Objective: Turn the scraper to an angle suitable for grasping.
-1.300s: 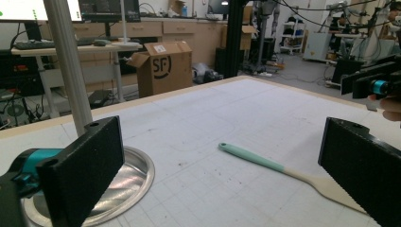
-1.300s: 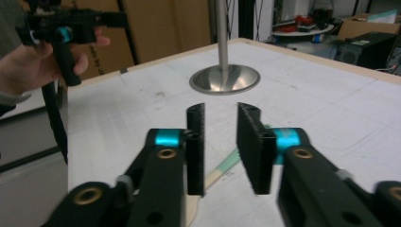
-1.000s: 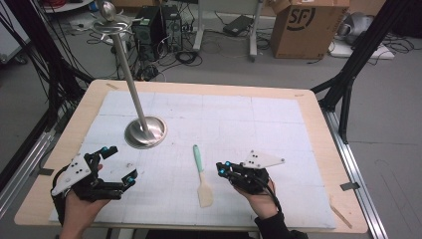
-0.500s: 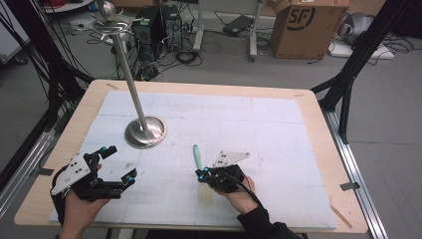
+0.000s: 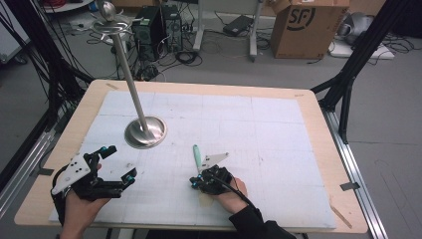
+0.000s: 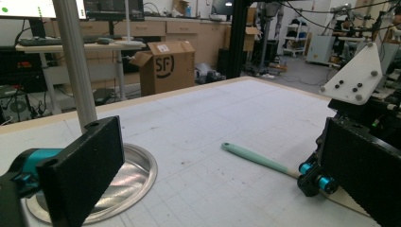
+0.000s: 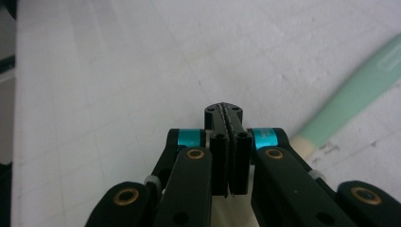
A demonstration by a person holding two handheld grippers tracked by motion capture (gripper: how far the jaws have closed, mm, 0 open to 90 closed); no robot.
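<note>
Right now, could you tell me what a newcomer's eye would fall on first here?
Probably the tall metal stand rising from its round base at the mat's left. Next, the mint-handled spatula lying at the front centre, with the right gripper shut beside it and the left gripper open at the front left.

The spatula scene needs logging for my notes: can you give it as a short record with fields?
surface: white gridded mat on a wooden table
spatula: spatula lies flat, mint-green handle pointing away from the person, pale blade under the right gripper
right gripper: right gripper jaws shut, nothing between them, just beside the spatula
left gripper: left gripper jaws wide open, holding nothing
stand: metal stand, round base, tall pole, left of the spatula
</note>
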